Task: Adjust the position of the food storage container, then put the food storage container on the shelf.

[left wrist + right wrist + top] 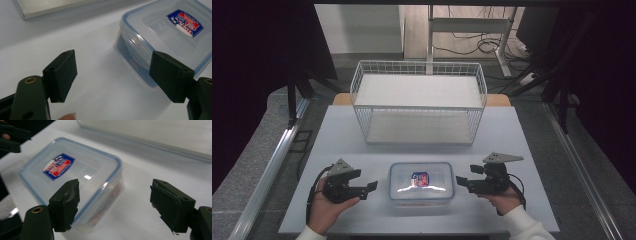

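Two grippers sitting either side of a lidded plastic box, nothing grabbed.

The pale table (512,130) is standing on grey carpet, with dark curtains hanging at both sides and a white wire basket (418,101) sitting at the far end. The clear container (421,183), blue-rimmed lid with a red and blue sticker, is resting near the front edge between the hands. The left gripper (373,186) and the right gripper (458,180) are both gaping wide, pads touching nothing, each just beside the box.
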